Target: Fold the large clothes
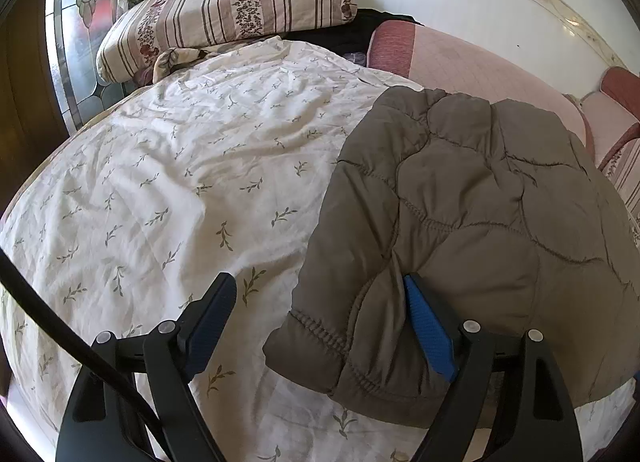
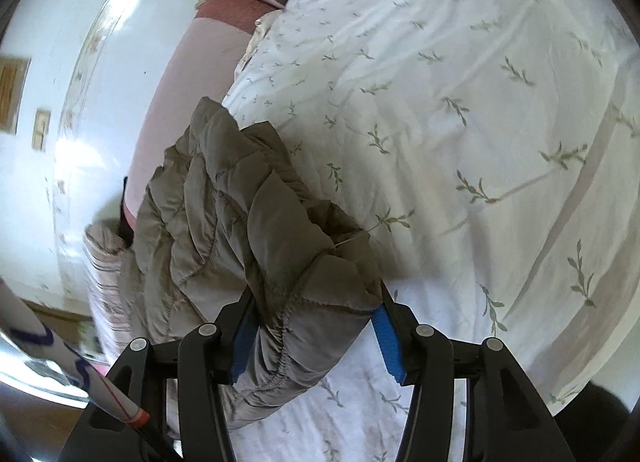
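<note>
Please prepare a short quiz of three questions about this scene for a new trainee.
1. True or false: the left gripper is clamped on the quilted jacket.
2. Which gripper holds a fold of the jacket between its fingers? A) left B) right C) neither
3. Fill in: the jacket lies on a white bedsheet printed with small green ____.

Key: 1 false, its jaws are wide open, with one finger against the jacket; 2 B; 3 leaf sprigs.

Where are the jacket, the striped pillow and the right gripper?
jacket (image 1: 480,202): left wrist view, middle of its quilted back.
striped pillow (image 1: 240,10): left wrist view, middle of its top face.
right gripper (image 2: 316,338): right wrist view, midway between the fingertips.
</note>
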The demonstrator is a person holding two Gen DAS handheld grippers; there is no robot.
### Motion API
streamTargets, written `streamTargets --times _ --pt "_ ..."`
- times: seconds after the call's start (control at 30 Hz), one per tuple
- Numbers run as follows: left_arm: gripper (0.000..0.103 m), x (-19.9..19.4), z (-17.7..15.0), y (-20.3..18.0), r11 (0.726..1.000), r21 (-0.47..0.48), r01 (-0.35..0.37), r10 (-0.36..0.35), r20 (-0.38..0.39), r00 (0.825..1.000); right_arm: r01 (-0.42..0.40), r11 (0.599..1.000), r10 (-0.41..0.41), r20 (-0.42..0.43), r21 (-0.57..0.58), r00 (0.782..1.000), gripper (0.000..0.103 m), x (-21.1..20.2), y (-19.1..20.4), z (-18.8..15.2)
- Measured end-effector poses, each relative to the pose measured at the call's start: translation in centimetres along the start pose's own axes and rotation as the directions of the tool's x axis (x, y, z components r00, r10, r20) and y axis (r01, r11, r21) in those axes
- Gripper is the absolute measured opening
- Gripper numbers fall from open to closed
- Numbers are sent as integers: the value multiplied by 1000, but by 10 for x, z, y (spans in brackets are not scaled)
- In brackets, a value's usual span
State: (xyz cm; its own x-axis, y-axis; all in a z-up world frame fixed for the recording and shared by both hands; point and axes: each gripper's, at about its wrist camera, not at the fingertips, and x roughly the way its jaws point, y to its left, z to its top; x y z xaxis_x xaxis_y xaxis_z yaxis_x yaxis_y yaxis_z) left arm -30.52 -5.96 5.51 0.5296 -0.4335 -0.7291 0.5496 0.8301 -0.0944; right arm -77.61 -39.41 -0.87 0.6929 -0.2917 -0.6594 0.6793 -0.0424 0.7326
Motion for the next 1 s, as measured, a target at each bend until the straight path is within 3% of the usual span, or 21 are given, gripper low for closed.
streamTargets --times 0.3,0.4,0.5,0.6,0.7,0.77,0.83,0.93,1.0 --pt "85 -5 4 14 998 -57 27 -27 5 1000 -76 990 79 -21 116 997 56 -11 -16 5" --pt "85 -9 8 27 994 -101 37 -36 7 999 -26 991 19 55 135 998 57 -29 -23 10" --pt "85 -16 12 46 985 -168 -37 44 39 998 57 994 -72 167 93 983 57 -50 -20 14" --pt "84 -29 16 61 963 -244 -112 138 90 986 101 993 -81 261 -63 962 57 -60 13 6" --pt "84 -41 17 49 970 -222 -104 139 148 979 164 941 -57 338 -296 939 57 -60 66 -21" --pt "84 -50 15 30 981 -166 -99 131 192 973 188 881 -24 355 -435 935 57 -53 98 -46" --pt "84 -63 11 3 992 -92 -80 101 249 963 201 801 1 337 -564 941 57 -39 129 -75" --pt "84 -74 4 -39 999 30 -37 26 298 954 200 728 -6 286 -656 958 57 -13 153 -104" --pt "84 -71 -1 -67 994 113 -11 -22 287 958 198 700 -23 255 -686 967 57 5 160 -115"
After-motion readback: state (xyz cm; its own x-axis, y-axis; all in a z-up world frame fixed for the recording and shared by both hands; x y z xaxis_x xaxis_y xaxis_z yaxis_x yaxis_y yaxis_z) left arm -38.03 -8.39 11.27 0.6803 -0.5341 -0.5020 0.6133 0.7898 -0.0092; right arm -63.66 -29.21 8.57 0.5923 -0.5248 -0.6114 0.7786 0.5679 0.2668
